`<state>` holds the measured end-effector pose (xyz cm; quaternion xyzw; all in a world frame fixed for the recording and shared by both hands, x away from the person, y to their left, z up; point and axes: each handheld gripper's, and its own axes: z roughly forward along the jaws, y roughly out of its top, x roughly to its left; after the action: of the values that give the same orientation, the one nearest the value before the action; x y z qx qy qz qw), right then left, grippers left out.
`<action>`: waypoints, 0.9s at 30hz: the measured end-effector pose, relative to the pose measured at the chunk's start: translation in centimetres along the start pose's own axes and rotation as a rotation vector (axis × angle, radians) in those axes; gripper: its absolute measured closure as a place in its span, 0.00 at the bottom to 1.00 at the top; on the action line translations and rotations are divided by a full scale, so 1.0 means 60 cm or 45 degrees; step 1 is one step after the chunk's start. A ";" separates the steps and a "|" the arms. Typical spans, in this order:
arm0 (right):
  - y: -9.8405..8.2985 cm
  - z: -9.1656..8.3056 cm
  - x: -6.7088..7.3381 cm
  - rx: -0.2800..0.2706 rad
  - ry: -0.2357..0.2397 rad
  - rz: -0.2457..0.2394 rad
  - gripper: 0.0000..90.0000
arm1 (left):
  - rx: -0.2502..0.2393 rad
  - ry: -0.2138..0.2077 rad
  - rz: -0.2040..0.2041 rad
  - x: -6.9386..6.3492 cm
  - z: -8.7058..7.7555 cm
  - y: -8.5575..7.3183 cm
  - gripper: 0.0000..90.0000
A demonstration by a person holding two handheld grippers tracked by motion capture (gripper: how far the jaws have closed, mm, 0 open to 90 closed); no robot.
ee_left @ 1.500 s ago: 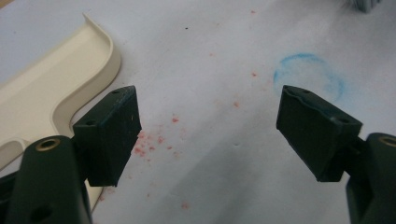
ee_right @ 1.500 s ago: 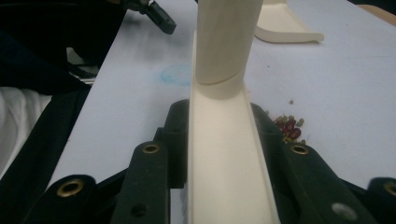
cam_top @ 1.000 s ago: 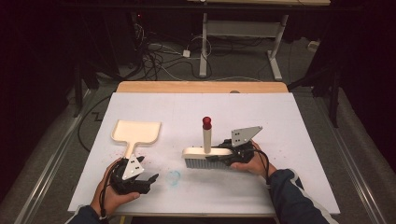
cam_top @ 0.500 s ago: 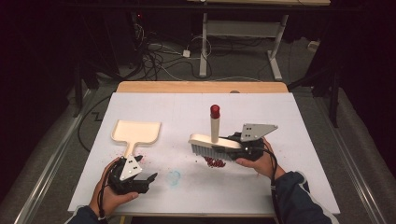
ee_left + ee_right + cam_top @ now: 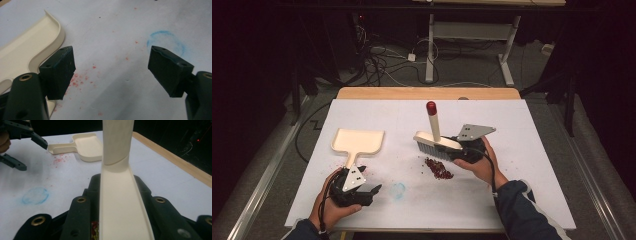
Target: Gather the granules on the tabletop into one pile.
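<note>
My right gripper (image 5: 455,146) is shut on the cream back of a brush (image 5: 436,142), which hangs above the white sheet with its red-tipped handle (image 5: 431,107) pointing up. In the right gripper view the brush (image 5: 120,195) sits clamped between the jaws of this gripper (image 5: 122,202). A small pile of red crumbs (image 5: 439,168) lies just below the bristles. The cream dustpan (image 5: 359,141) rests flat to the left. My left gripper (image 5: 373,190) stands open near the dustpan's handle, nothing between its fingers (image 5: 60,70). The dustpan (image 5: 25,55) lies left of those jaws.
A blue chalk circle (image 5: 398,190) marks the sheet beside the left gripper. Scattered red specks (image 5: 82,78) dot the sheet near the dustpan handle. The wooden table edge (image 5: 427,93) runs along the far side; cables and desk legs (image 5: 430,50) lie beyond on the dark floor.
My right gripper has lifted the brush up off the sheet, uncovering the red crumb pile beneath it. The left gripper and the dustpan have stayed put.
</note>
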<state>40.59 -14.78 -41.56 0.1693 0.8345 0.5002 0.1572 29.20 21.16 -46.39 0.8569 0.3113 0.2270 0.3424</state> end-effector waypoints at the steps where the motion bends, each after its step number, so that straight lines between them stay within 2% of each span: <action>1: 0.002 0.009 0.003 -0.002 0.005 0.003 0.75 | 0.000 -0.002 -0.001 0.000 0.000 0.000 0.23; 5: 0.008 0.038 0.017 0.005 0.009 -0.004 0.75 | 0.001 -0.002 -0.001 0.000 -0.002 -0.002 0.23; 10: 0.007 0.055 0.028 0.096 -0.018 -0.055 0.75 | 0.003 -0.005 0.001 0.000 -0.003 -0.003 0.23; 13: 0.002 0.044 0.027 0.130 -0.025 -0.035 0.75 | 0.002 -0.005 -0.002 -0.001 -0.004 -0.004 0.23; 18: -0.007 0.003 0.022 0.166 -0.049 -0.021 0.75 | 0.008 -0.001 0.000 -0.002 -0.004 -0.004 0.23; 22: -0.010 -0.025 0.027 0.123 -0.037 0.004 0.75 | 0.014 0.002 0.009 -0.003 -0.003 -0.002 0.23; 27: -0.002 -0.037 0.043 0.078 -0.022 0.002 0.75 | 0.013 0.003 0.009 -0.004 -0.003 -0.001 0.23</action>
<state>37.29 -15.43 -40.90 0.1789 0.8478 0.4732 0.1590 28.92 21.14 -46.38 0.8595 0.3097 0.2276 0.3370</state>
